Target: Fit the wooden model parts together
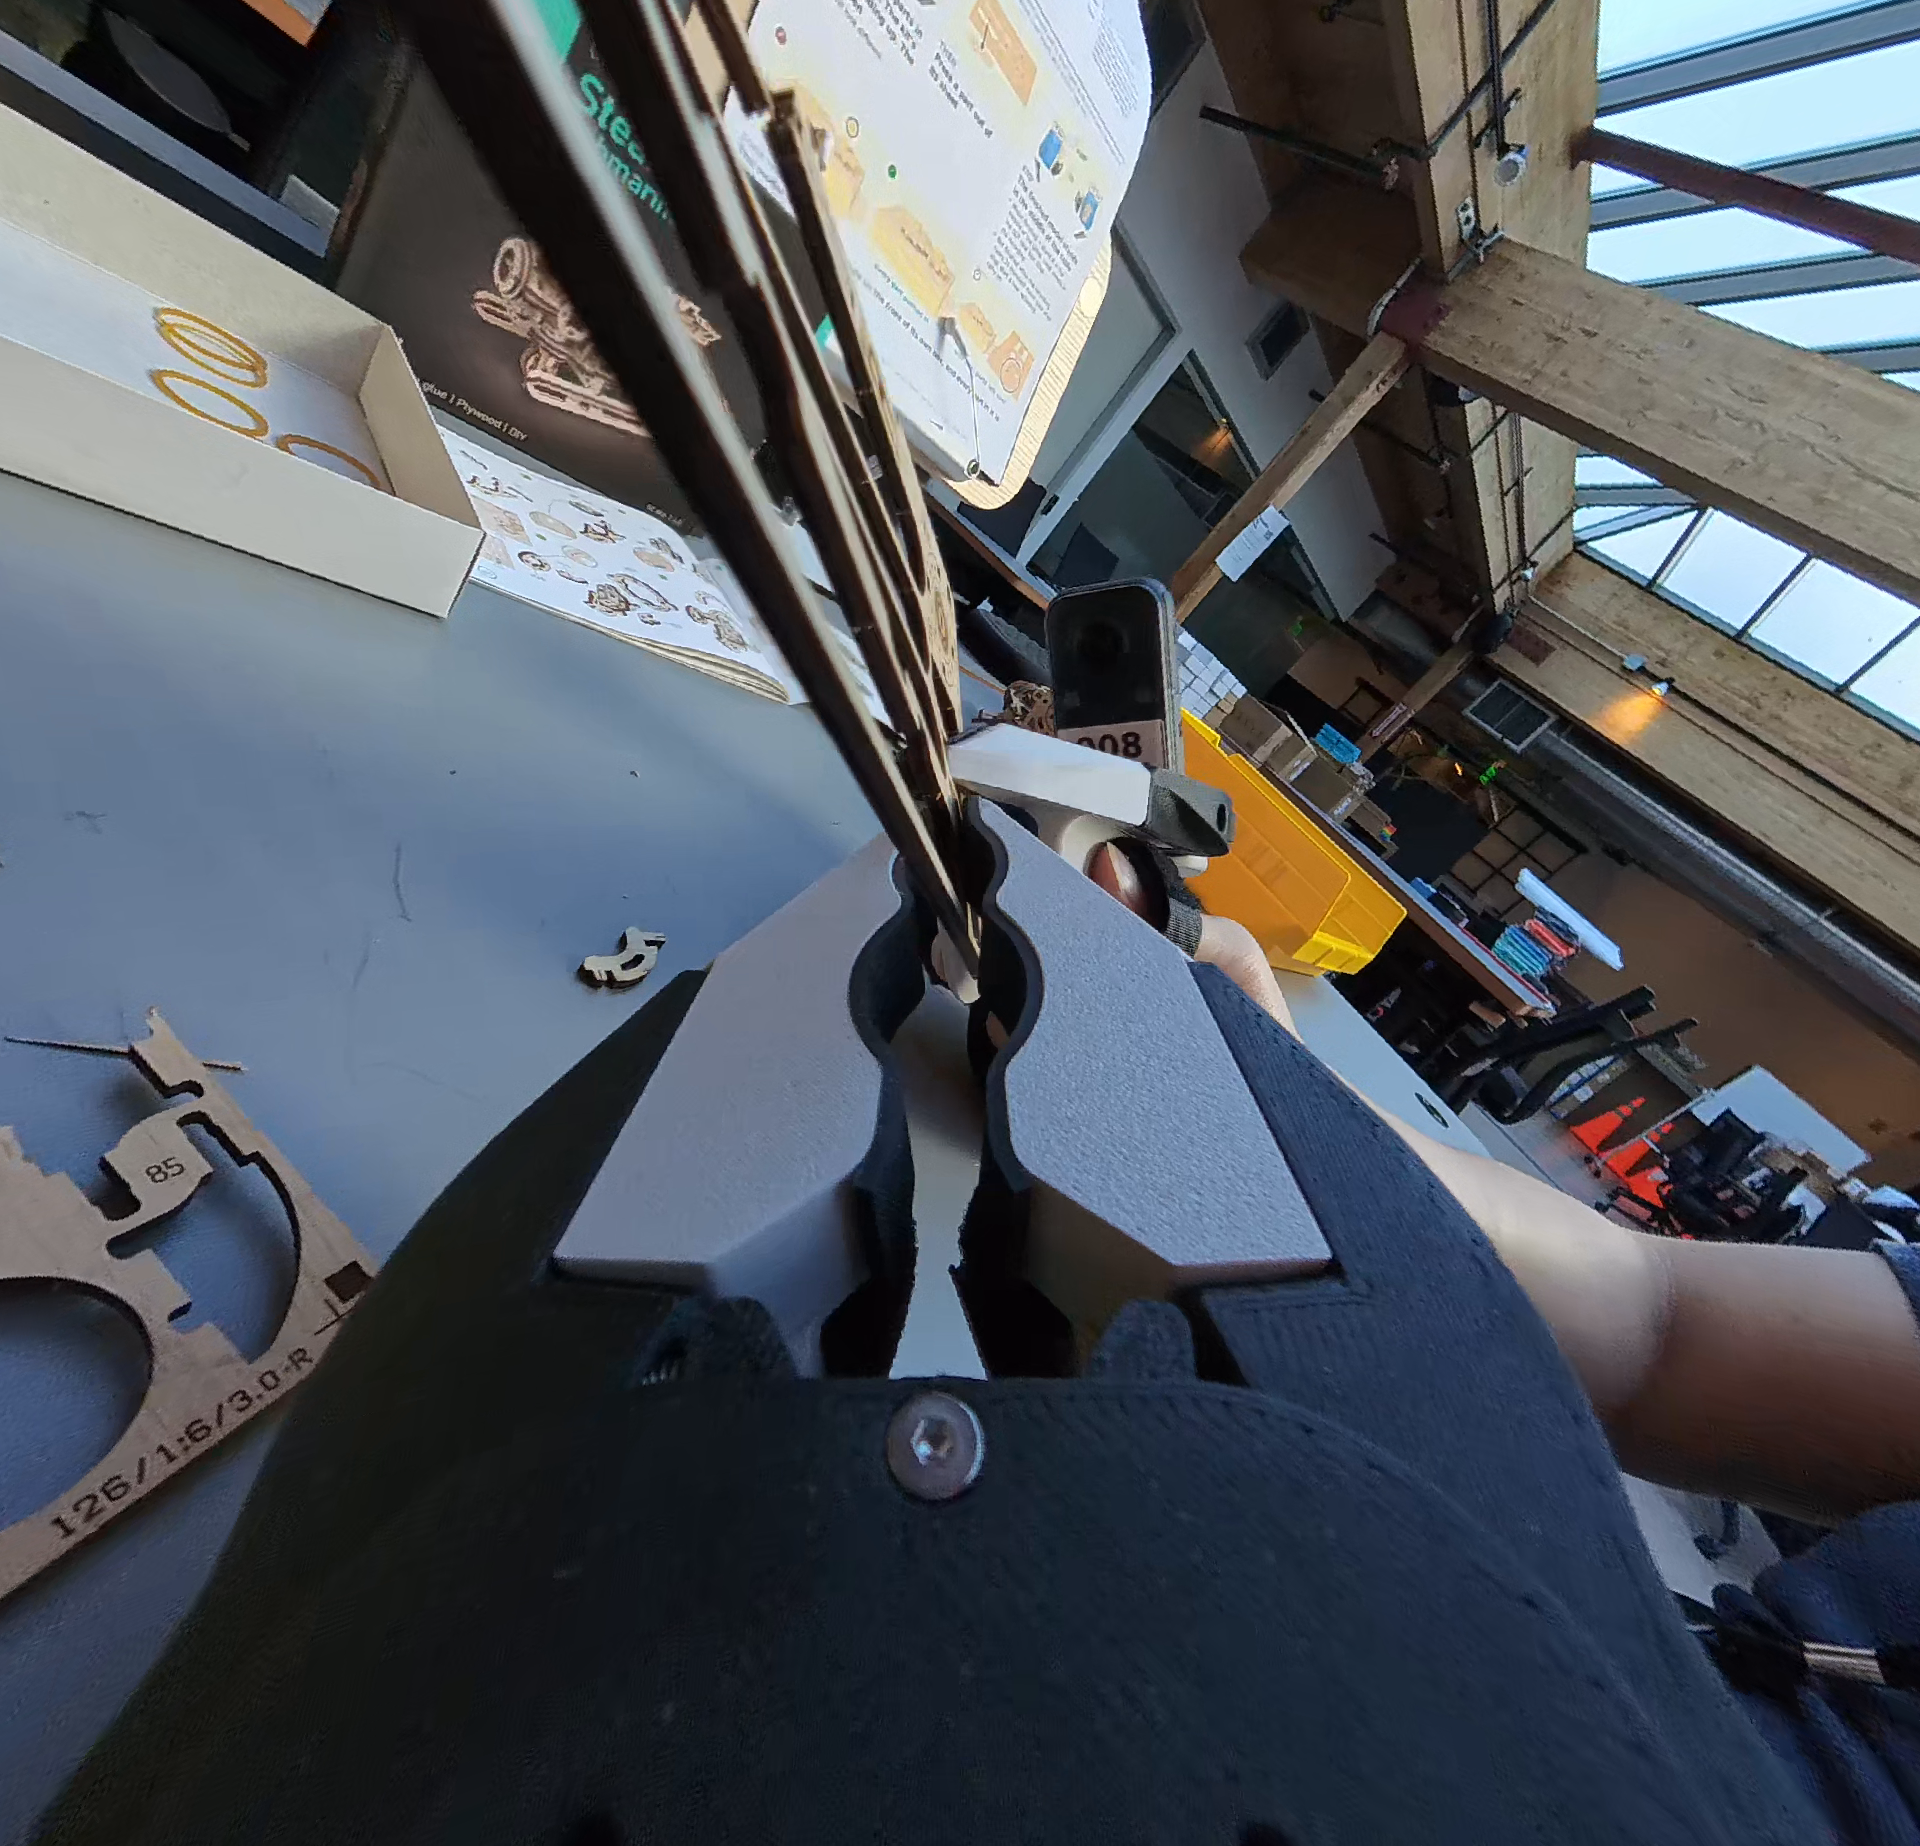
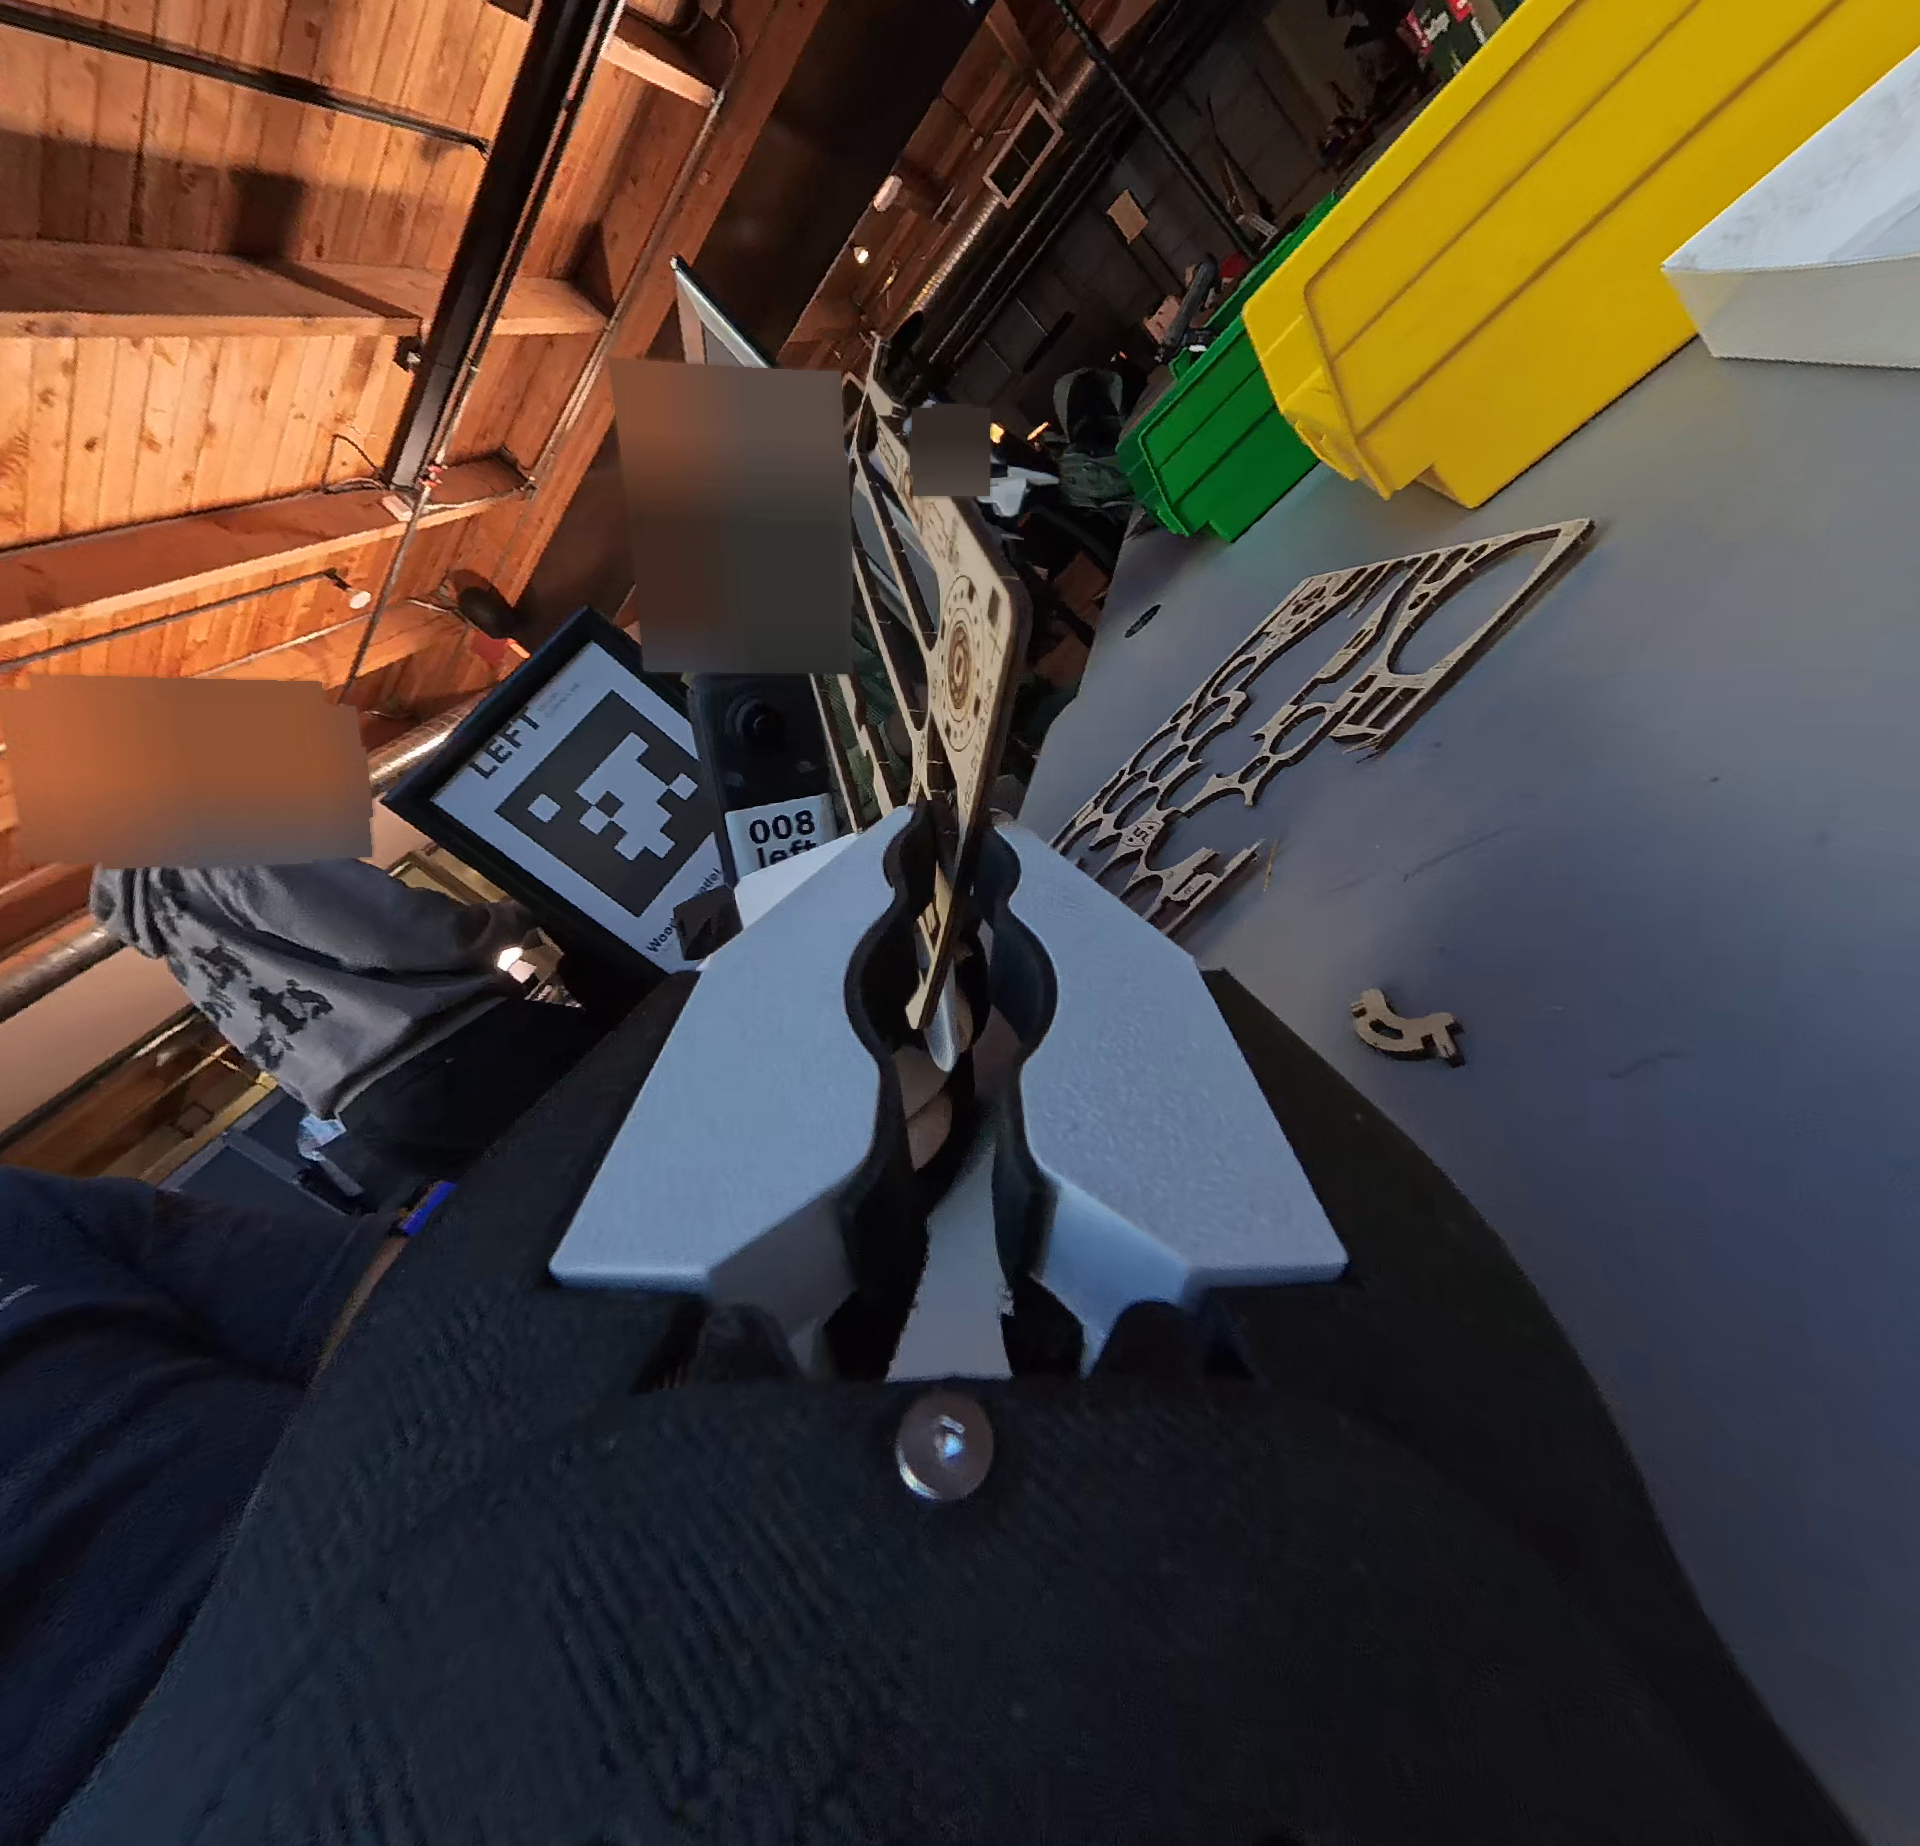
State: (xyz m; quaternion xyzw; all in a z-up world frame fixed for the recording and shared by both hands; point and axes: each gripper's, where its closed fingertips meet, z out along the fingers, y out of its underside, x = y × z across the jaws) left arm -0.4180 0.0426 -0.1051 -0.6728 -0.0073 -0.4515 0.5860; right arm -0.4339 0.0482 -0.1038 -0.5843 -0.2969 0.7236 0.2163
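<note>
Both grippers hold the same thin laser-cut plywood parts sheet in the air above the grey table, from opposite sides. In the left wrist view the sheet point(image 1: 727, 362) shows edge-on, dark, rising up and left from my left gripper point(image 1: 951, 892), which is shut on its lower edge. In the right wrist view the sheet point(image 2: 961, 633) stands upright with a round engraved part, and my right gripper point(image 2: 951, 892) is shut on its lower edge. The right gripper point(image 1: 1101, 788) also shows just beyond the sheet in the left wrist view. A small loose wooden part point(image 1: 621, 958) point(image 2: 1405, 1033) lies on the table.
A used, punched-out plywood sheet point(image 2: 1320, 684) lies flat on the grey table point(image 2: 1662, 965); another offcut point(image 1: 135, 1308) lies at front left. A white box with yellow rings point(image 1: 218, 414), an instruction booklet point(image 1: 623, 570), the kit box point(image 1: 520, 269), and yellow bins point(image 2: 1538, 238) and green bins point(image 2: 1205, 456) stand around. Left and right tips are no more than a few centimetres apart.
</note>
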